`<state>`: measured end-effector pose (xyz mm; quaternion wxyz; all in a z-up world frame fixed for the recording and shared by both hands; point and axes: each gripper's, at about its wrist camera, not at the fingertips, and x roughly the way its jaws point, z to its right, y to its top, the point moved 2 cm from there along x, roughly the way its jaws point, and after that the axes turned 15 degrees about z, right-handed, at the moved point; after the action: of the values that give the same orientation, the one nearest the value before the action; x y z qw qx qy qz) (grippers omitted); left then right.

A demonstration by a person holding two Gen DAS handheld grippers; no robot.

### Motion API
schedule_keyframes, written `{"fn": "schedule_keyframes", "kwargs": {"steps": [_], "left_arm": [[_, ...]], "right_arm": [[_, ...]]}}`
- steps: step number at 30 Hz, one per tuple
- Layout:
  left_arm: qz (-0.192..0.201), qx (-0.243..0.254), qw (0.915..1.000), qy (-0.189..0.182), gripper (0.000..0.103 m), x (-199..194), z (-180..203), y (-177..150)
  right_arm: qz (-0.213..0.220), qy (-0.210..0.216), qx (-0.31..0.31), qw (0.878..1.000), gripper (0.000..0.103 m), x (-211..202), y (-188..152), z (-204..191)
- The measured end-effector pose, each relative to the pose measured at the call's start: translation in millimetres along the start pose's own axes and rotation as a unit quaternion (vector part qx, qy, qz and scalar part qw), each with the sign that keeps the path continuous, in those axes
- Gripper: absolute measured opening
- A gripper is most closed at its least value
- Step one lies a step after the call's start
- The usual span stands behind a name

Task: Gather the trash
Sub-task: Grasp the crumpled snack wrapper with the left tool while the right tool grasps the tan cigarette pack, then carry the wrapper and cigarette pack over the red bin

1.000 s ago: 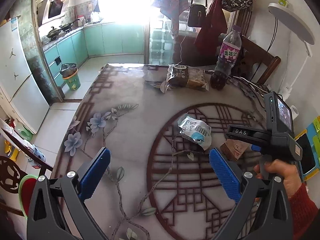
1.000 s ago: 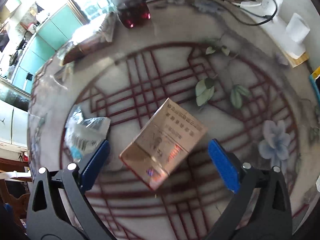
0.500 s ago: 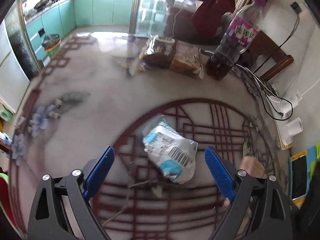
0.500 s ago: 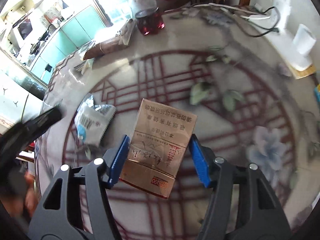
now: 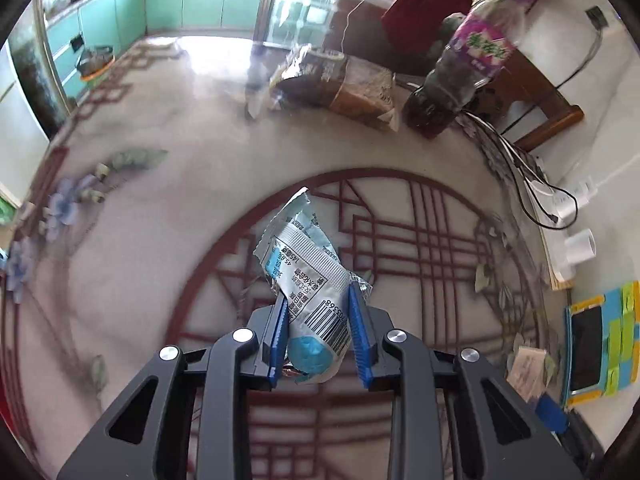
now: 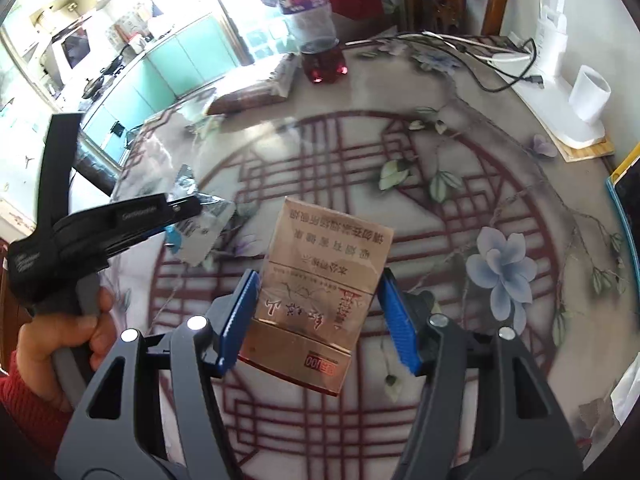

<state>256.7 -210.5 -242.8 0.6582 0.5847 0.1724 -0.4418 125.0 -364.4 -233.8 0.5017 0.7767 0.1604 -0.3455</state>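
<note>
Left gripper [image 5: 318, 326]: matte black angular frame, triangular cutouts in arms, four round silver screw heads across linkage, blue ribbed pads [image 5: 360, 332] on both fingers. Right gripper [image 6: 318, 318]: same build, black frame, silver screws, blue ribbed pads [image 6: 238, 322]. Right wrist view: left unit side-on, black body with faint grey lettering, grey handle; hand [image 6: 76, 336] around it, red knit sleeve [image 6: 28, 392] at cuff.

left wrist view: wrapper [image 5: 308, 280] at worktop [image 5: 160, 220] centre; bread bag [image 5: 340, 84] at 12 o'clock, bottle [image 5: 456, 76] at 1 o'clock, right of the bag; phone [image 5: 586, 348] at 4 o'clock.
</note>
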Motion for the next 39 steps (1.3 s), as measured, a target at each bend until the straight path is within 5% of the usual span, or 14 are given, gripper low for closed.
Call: {"fn": "schedule_keyframes", "kwargs": {"steps": [8, 18, 39], "left_arm": [[0.044, 0.052, 0.9976, -0.009, 0.025, -87, -10, -9], [0.071, 0.045, 0.9963, -0.020, 0.025, -165, -25, -37], [0.111, 0.006, 0.9926, 0.050, 0.025, -261, -136, -77]], "right_arm": [[0.009, 0.011, -0.015, 1.000, 0.059, -39, -12, -20], [0.016, 0.030, -0.039, 0.999, 0.059, -85, -35, -54], [0.039, 0.117, -0.127, 0.984, 0.059, -133, -67, -192]]}}
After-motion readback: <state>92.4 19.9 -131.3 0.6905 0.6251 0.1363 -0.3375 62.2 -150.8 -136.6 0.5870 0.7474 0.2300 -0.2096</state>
